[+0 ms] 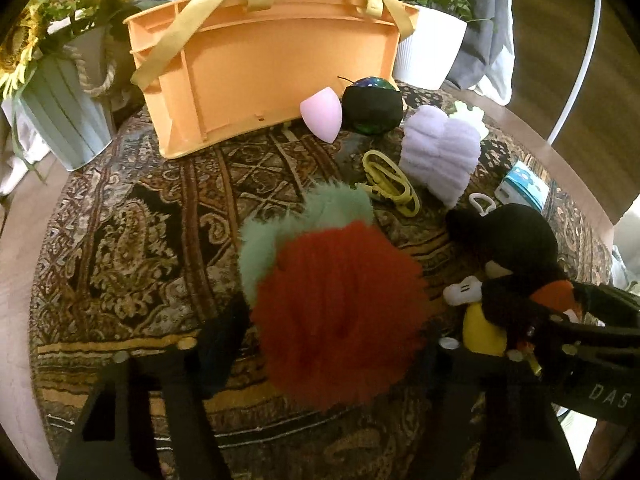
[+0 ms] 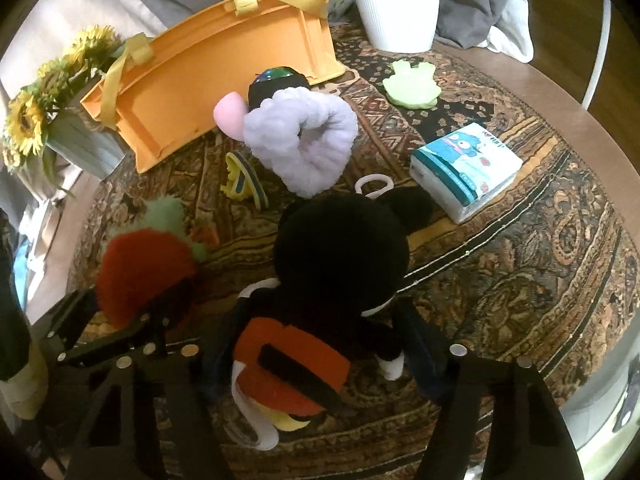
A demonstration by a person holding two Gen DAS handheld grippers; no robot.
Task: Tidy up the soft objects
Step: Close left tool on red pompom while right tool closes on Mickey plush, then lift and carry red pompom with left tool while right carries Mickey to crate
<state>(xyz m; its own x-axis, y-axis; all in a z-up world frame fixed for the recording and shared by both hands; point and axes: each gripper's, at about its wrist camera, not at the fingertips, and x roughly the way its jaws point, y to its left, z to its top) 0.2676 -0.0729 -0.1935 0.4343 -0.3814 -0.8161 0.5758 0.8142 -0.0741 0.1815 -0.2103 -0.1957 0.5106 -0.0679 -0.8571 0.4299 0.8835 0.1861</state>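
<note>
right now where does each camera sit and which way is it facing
Left wrist: on the left gripper, aimed down and forward at the red pompom between its fingers; the right gripper shows at right.
Right wrist: on the right gripper, aimed down at the plush mouse between its fingers; the left gripper shows at left.
Shared: pompom, mouse, orange bin, purple band.

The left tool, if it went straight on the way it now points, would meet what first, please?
Most likely the fuzzy red and green plush: it fills the space between the left tool's fingers and lies directly ahead. Past it comes only the patterned cloth; depth is hard to judge in this fisheye view.
</note>
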